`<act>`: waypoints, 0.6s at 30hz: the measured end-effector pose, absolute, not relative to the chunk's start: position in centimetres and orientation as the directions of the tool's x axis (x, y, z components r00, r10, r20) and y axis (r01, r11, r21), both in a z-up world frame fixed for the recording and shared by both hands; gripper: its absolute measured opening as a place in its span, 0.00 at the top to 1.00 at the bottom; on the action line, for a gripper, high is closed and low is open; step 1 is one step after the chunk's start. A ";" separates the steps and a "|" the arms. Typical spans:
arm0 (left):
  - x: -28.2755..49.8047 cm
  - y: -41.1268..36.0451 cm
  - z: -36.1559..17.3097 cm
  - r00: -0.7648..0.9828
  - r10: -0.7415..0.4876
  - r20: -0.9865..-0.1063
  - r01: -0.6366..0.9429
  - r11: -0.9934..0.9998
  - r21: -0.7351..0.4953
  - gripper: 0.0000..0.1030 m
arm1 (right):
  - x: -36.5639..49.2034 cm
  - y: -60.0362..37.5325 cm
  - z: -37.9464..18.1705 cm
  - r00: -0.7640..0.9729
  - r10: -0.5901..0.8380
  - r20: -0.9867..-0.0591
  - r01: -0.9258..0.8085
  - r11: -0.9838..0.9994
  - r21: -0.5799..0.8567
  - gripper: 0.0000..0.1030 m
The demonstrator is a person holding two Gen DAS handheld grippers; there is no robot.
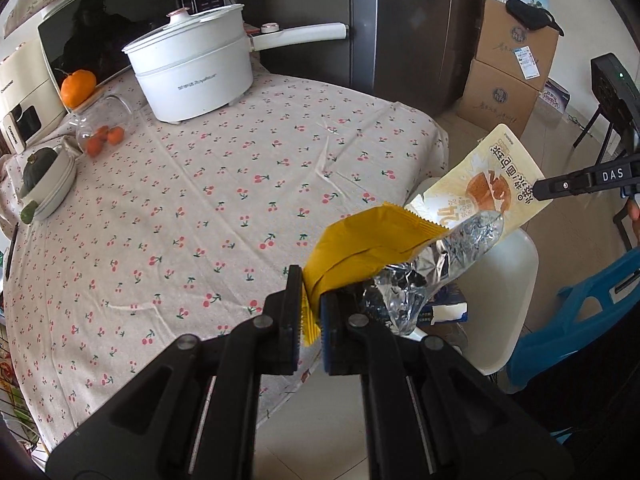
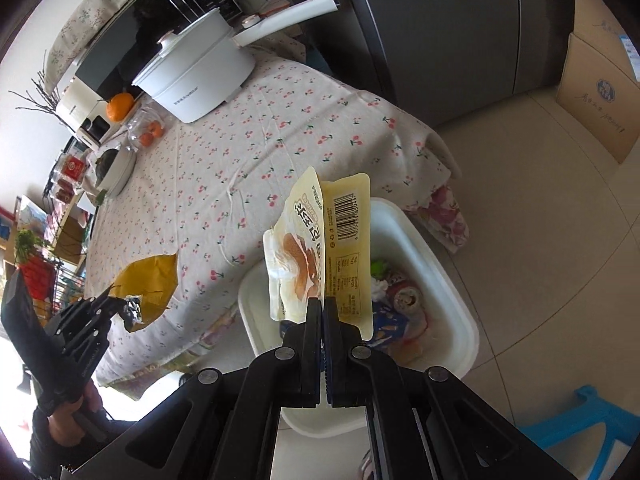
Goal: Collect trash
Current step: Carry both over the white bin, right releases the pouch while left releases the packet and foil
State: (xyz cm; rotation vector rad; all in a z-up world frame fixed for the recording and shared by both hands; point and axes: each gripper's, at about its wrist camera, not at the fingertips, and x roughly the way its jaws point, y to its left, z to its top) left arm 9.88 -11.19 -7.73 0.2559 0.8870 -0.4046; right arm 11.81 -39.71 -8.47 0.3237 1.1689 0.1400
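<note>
Carrying step – the left gripper (image 1: pixel 310 312) pinches a yellow wrapper (image 1: pixel 360 248), the right gripper (image 2: pixel 322 308) a cream wrapper (image 2: pixel 320 248) above the white bin (image 2: pixel 460 304) – next, let go over it

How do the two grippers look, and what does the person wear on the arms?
Both the left gripper and the right gripper are matte black plastic with round silver pivot pins and flat fingers with blue ribbed pads. The right one has white "DAS" lettering. A dark sleeve shows.
</note>
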 end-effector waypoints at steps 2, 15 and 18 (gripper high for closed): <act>9.8 -12.1 -8.1 0.556 -0.234 -0.797 0.462 0.885 0.063 0.91 | 11.8 -40.2 -9.2 0.371 0.256 -0.893 0.072 0.950 0.303 0.98; 9.9 -16.9 -9.9 0.526 -0.242 -0.815 0.532 0.842 0.093 0.91 | 10.9 -43.8 -10.0 0.348 0.188 -0.919 0.188 0.946 0.265 0.73; 9.9 -18.1 -10.4 0.522 -0.248 -0.816 0.549 0.830 0.099 0.91 | 10.4 -44.3 -9.6 0.361 0.168 -0.917 0.200 0.947 0.252 0.60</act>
